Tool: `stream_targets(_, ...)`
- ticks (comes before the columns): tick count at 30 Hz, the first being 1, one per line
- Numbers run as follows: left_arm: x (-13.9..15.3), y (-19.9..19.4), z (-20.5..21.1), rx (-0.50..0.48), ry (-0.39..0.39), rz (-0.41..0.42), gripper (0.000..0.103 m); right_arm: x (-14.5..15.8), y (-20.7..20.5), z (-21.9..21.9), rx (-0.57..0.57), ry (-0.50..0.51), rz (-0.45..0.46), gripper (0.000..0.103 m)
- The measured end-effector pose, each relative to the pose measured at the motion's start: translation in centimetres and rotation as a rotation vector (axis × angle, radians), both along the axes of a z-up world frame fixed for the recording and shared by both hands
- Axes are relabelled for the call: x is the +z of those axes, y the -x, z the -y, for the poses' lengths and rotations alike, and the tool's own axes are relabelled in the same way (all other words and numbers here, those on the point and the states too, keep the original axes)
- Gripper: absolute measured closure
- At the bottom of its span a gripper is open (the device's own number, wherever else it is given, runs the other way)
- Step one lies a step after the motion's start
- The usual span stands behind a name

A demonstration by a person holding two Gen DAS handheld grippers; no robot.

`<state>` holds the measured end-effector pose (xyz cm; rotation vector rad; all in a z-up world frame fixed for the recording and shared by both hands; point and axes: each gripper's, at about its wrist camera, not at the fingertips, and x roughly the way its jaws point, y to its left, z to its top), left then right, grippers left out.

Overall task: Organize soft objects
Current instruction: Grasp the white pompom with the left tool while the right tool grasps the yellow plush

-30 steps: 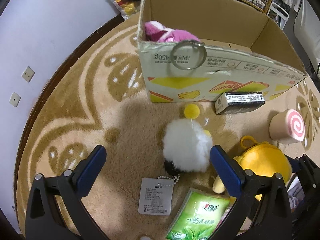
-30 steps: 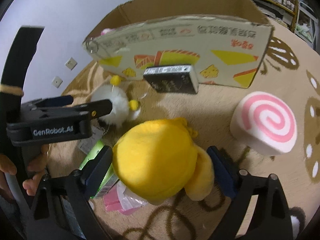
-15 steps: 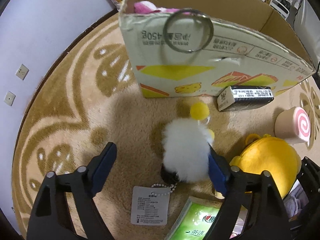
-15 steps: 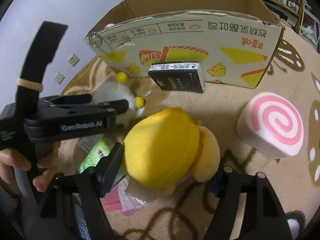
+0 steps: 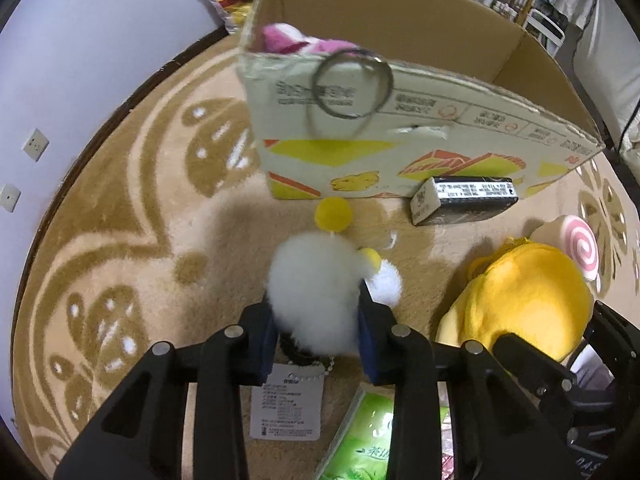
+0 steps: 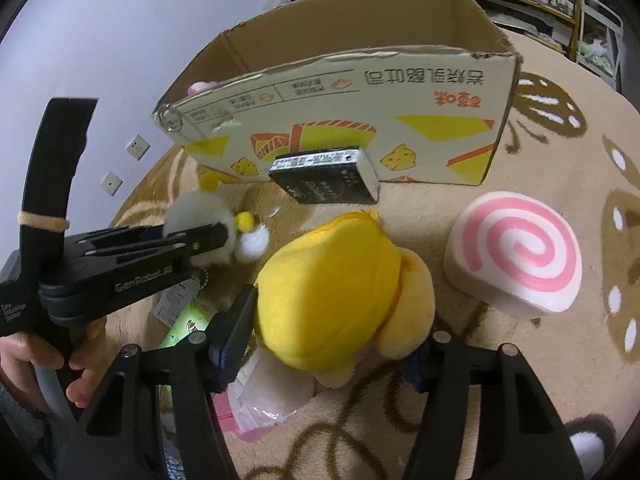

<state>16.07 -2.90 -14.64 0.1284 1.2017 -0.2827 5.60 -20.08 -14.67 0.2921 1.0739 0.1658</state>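
My left gripper (image 5: 318, 340) is shut on a white fluffy pom-pom toy (image 5: 312, 280) with yellow balls, low over the rug; it also shows in the right wrist view (image 6: 200, 216). My right gripper (image 6: 324, 344) is shut on a yellow plush (image 6: 332, 296), also seen in the left wrist view (image 5: 516, 304). An open cardboard box (image 5: 400, 92) stands just beyond, with a pink plush (image 5: 296, 40) inside and a metal ring (image 5: 352, 84) on its rim. A pink swirl roll plush (image 6: 516, 252) lies to the right.
A black rectangular packet (image 5: 464, 200) leans against the box front. A paper tag (image 5: 288, 404), a green packet (image 5: 364, 440) and a pink-and-clear bag (image 6: 264, 396) lie near me on the patterned beige rug (image 5: 120, 240). A wall with sockets (image 5: 36, 144) is at left.
My left gripper moved forward around the white pom-pom toy and shut on it. My right gripper closed in on the yellow plush.
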Motion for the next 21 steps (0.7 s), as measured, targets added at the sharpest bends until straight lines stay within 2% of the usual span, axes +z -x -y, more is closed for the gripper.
stream_targets(6,1.7,0.8,-1.2,0.026,-0.009,0.055,0.071,0.6,0.5,1.0,-0.028,-0.016,0.022,0.037)
stream_targets(9,3.3,1.9,-1.5,0.053,-0.046,0.148,0.071,1.2,1.1,2.2,-0.038,-0.024,0.036,0.037)
stream_targets(13,5.6,2.8,-2.2,0.08,-0.038,0.249,0.071,2.2,1.7,3.1,-0.041,-0.029,0.066,0.037)
stream_targets(21,8.1,4.5,-2.6,0.1,-0.015,0.349,0.071,4.0,2.4,3.1,-0.05,0.001,0.119,0.04)
